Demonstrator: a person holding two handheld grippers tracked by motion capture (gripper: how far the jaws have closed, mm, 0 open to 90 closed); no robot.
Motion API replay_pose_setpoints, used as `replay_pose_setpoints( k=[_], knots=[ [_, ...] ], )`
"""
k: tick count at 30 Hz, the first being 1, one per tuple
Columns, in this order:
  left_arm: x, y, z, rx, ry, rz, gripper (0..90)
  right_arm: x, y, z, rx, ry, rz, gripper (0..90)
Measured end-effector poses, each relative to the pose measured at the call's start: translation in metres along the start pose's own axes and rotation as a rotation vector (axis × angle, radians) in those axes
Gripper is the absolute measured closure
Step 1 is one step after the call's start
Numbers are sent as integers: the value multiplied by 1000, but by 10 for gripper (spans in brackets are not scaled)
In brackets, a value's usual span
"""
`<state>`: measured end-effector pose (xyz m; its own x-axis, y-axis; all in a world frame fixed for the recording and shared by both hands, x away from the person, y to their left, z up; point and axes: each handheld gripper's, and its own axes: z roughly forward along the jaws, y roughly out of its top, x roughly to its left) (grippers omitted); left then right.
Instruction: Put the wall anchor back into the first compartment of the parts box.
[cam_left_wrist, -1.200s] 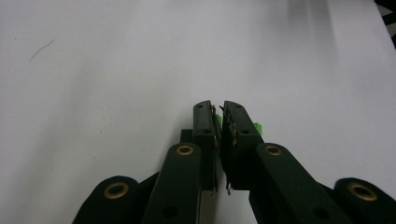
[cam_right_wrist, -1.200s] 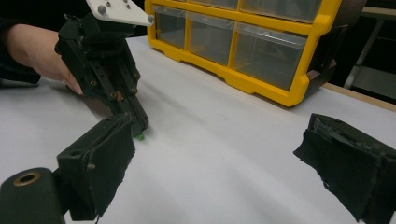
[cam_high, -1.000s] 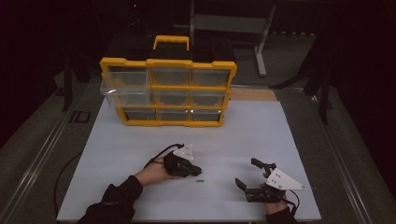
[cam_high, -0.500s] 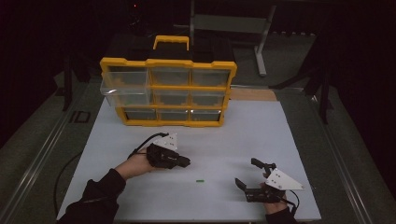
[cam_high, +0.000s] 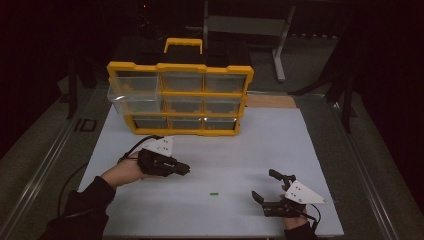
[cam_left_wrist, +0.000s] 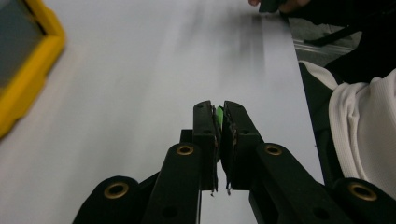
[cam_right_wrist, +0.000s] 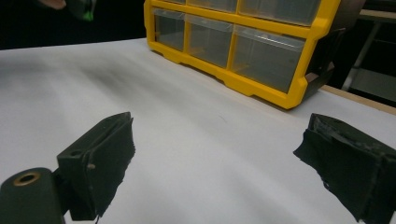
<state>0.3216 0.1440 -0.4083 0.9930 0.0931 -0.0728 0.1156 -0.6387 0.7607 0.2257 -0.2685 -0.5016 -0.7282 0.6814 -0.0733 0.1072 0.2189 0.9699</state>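
The left gripper (cam_left_wrist: 219, 116) is closed: its two black jaws stand almost together, and a small green piece (cam_left_wrist: 219, 113) is pinched between the pads near the tips, as seen in the left gripper view. Only a thin sliver of the piece is visible in the gap, so its shape cannot be told. In the high view the left gripper (cam_high: 183, 169) is held in the person's left hand (cam_high: 122, 172), above the white table (cam_high: 280, 145), with the jaws pointed toward the right side of the picture. It is positioned just in front of the yellow organizer (cam_high: 180, 97), apart from it.

The right gripper (cam_right_wrist: 219, 172) is wide open. Nothing is held between its pads; bare table surface is seen in the gap. In the high view the right gripper (cam_high: 265, 186) is located low over the table near the front right edge, well apart from the left gripper.

A second small green piece (cam_high: 214, 193) is seen lying on the table between the two grippers, untouched by either.

The yellow organizer is set upright at the rear of the table. Its clear drawers are arranged in three rows, and a yellow handle (cam_high: 183, 46) is fitted on top. The middle drawer (cam_high: 134, 102) in the left column is pulled partly out.
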Motion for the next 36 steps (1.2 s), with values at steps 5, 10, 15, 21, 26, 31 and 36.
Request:
replay_pose_setpoints(
  k=[5,10,15,21,26,31,36],
  knots=[
    [-1,5,-28,-5,26,15,832,0,0,0,0,1,2,86],
    [-4,9,-53,-11,56,29,832,0,0,1,1,1,-1,86],
    [-8,16,-74,-2,67,47,832,0,0,0,0,-1,3,85],
    [-11,27,-102,-15,85,57,832,0,0,1,1,-2,-4,86],
    [-11,36,-123,-19,106,66,832,0,-1,2,4,-1,7,86],
    [-7,45,-143,-34,117,69,832,0,-1,2,4,-1,4,86],
    [-5,53,-158,-44,144,78,832,0,-1,1,5,0,4,86]
  ],
)
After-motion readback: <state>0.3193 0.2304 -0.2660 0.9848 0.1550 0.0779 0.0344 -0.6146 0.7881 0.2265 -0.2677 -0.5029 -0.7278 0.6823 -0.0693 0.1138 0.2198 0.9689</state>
